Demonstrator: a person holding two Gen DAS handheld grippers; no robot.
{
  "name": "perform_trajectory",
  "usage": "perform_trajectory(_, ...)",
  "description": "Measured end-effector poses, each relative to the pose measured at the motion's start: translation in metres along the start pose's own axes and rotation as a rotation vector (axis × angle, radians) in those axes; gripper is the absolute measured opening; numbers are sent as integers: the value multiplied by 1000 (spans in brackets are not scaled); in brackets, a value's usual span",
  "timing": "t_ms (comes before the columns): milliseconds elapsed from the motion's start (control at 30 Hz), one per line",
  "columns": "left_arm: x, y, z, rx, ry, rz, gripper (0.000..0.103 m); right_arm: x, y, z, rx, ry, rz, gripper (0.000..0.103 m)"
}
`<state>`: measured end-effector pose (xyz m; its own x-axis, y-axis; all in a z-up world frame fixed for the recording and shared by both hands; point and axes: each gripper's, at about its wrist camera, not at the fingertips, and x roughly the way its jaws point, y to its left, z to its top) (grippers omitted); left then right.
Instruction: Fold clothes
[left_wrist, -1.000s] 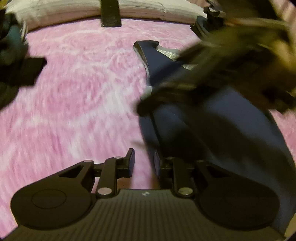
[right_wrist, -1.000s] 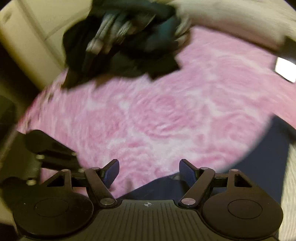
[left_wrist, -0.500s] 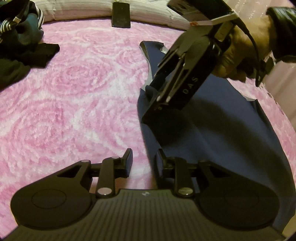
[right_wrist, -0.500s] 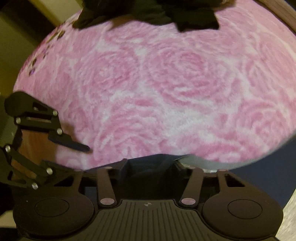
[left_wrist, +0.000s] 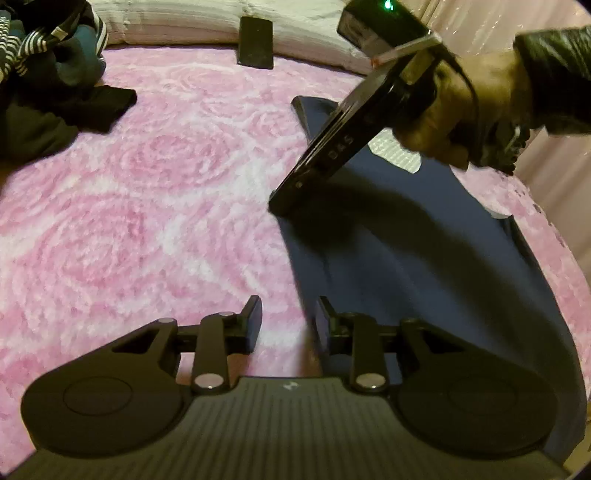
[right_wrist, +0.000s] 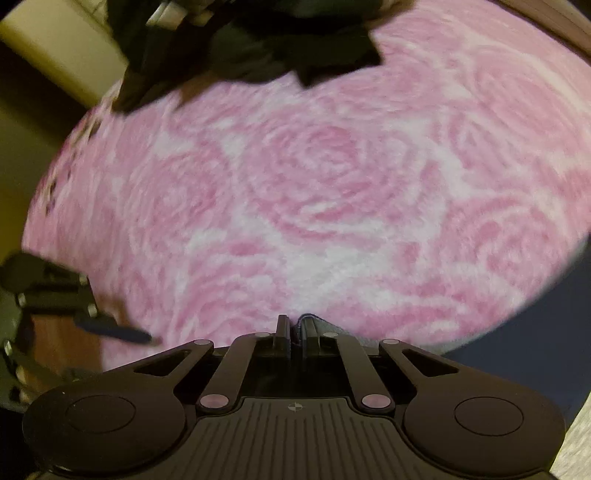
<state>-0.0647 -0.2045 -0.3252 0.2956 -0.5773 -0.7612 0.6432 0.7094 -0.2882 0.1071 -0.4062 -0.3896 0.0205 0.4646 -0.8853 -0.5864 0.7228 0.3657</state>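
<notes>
A dark blue garment (left_wrist: 424, 258) lies flat on a pink blanket (left_wrist: 166, 203) with big rose shapes. The blanket covers a bed.

The left claw (left_wrist: 286, 317) points down at the near left edge of the garment. Its jaws have just been opening a little. There is a small gap between them, and they hold nothing. One finger (left_wrist: 253, 314) is over the pink blanket. The other finger is over the blue cloth.

The right claw (right_wrist: 293, 332) has just been closing. Now its jaws are squeezed together on a fold of the garment's edge (right_wrist: 310, 321). From the left wrist camera, a hand (left_wrist: 454, 122) in a dark sleeve holds this claw, and its tip comes down on the left edge of the garment.

A pile of dark clothes (left_wrist: 48, 85) sits at the far corner of the blanket, well apart from the garment. A black phone (left_wrist: 255, 42) leans on a pale pillow (left_wrist: 184, 22) at the back.
</notes>
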Motion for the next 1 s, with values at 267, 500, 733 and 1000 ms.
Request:
perform_trajectory(267,34,-17,23,94,27,-14,29,-45,-23,-37,192,-207,-54,5)
perform_trajectory(500,59,-19,40,180,81,49,2,-81,-48,-89,312,-269,-179,64)
perform_trajectory(733,48,9,37,-106,72,15,2,-107,-82,-148,416,-288,-307,64)
perform_trajectory(1000,43,14,76,-119,40,39,1,-137,-113,-175,478,-382,-507,64)
